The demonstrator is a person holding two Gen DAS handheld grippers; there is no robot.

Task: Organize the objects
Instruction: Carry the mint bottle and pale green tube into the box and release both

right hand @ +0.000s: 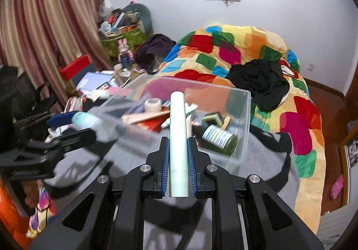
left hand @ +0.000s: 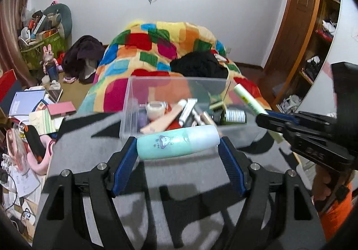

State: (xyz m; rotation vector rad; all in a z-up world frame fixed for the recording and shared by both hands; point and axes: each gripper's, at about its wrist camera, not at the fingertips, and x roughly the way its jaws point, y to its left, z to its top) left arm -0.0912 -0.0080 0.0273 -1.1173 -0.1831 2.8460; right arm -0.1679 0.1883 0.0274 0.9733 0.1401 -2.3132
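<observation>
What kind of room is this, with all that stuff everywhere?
Most likely a bedroom, and a messy one. A bed with a colourful patchwork blanket fills the middle, striped curtains hang at the side, and a wooden wardrobe stands by the wall. Books and clothes lie piled around.

Even indoor light, fisheye-warped edges, slight blur

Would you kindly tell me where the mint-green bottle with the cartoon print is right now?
The mint-green bottle lies crosswise between the left gripper's blue pads, by the clear plastic bin's near wall.
</observation>
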